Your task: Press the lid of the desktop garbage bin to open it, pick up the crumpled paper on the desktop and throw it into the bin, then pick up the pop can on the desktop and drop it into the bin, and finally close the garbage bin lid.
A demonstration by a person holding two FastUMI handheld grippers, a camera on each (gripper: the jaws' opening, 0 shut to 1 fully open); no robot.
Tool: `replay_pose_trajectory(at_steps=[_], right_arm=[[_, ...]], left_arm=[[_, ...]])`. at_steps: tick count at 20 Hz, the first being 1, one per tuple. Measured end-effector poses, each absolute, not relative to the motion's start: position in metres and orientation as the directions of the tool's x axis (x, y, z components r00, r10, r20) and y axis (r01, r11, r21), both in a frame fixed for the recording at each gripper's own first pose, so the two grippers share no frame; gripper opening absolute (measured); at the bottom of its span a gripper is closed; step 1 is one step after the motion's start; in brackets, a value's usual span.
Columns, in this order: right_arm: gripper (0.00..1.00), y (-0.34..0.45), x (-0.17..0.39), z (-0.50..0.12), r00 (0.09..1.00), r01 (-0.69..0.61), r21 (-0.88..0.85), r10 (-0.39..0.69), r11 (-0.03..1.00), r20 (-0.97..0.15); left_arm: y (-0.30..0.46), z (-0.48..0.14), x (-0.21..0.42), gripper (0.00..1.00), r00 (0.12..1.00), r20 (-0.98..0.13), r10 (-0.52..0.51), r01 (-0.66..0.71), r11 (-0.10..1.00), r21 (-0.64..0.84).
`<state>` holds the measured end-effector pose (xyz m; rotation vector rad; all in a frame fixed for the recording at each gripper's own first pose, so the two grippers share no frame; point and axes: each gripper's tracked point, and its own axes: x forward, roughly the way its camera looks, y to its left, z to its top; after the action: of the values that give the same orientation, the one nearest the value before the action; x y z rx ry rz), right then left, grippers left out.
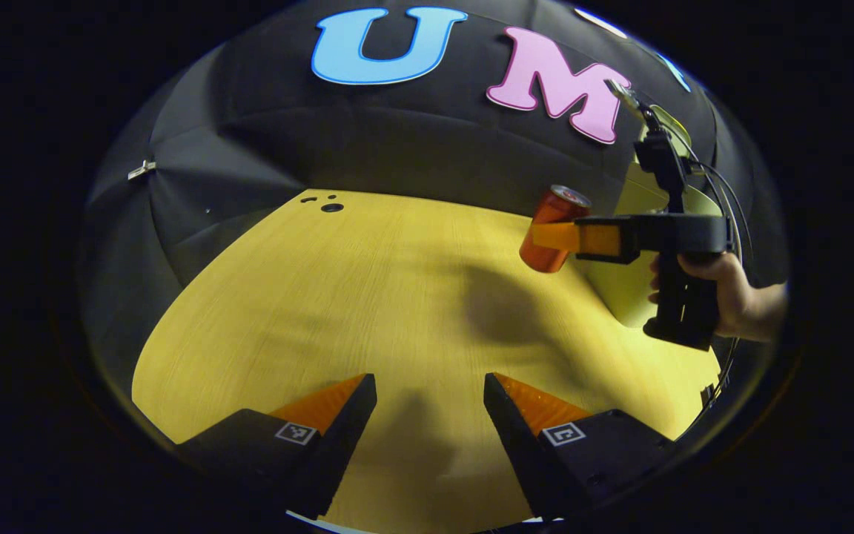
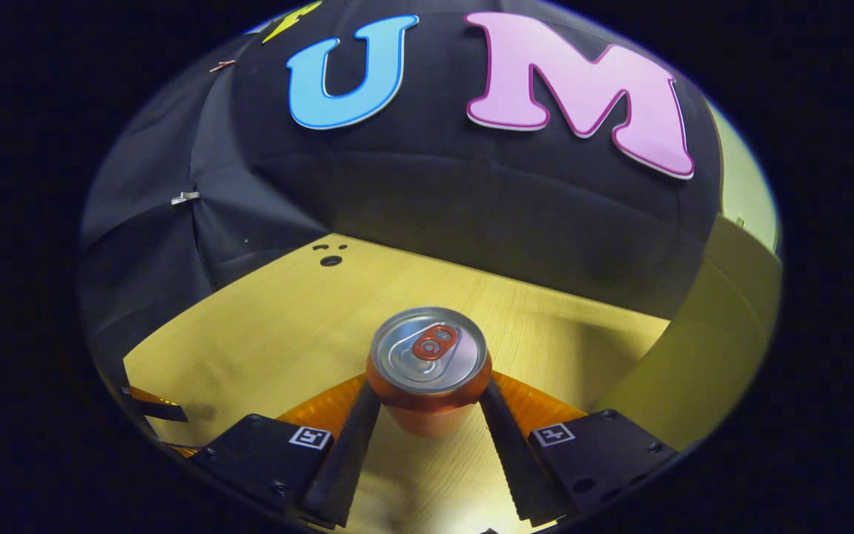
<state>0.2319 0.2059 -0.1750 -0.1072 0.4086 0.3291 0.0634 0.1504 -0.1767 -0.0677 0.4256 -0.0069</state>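
- While your right gripper works, its two fingers press on opposite sides of the pop can, just under the rim; that hold keeps the can upright with its pull-tab top toward the camera, so I judge it will drop cleanly rather than roll out
- Your left gripper hangs low over the wooden desktop with its jaws standing wide and nothing between them; I take it to be parked there to stay out of the carrying hand's path
- Farther off in the left gripper view, your hand holds the right gripper's handle and the can sits tilted in its fingers, lifted clear of the desktop; its shadow falls on the wood below, which tells you it is in the air, not resting
- Beyond the can a pale yellow-green surface rises at the desktop's right side; I judge this to be the bin or its raised lid, though I cannot tell which
- No crumpled paper lies on the visible wood, so the paper step is probably done and the can drop is the step in hand; you will want the can over the opening before releasing, since a tilted can could catch the rim
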Motion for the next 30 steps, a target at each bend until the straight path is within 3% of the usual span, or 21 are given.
replay_pose_trajectory(at_steps=[12,23,30], right_arm=[[0.82,0.174,0.180,-0.054,0.912,-0.352,-0.088,0.320,0.932,-0.258],[0.82,0.076,0.170,0.032,0.972,-0.196,-0.044,0.188,0.980,-0.137],[0.82,-0.001,0.183,0.041,0.987,-0.109,-0.033,0.104,0.993,-0.119]], left_arm=[[0.113,-0.161,0.044,0.96,0.919,-0.384,-0.095,0.078,0.995,-0.061],[0.072,-0.124,0.045,0.94,0.926,-0.347,-0.150,0.149,0.988,-0.030],[0.052,-0.117,0.058,0.94,0.932,-0.350,-0.094,0.098,0.995,-0.005]])
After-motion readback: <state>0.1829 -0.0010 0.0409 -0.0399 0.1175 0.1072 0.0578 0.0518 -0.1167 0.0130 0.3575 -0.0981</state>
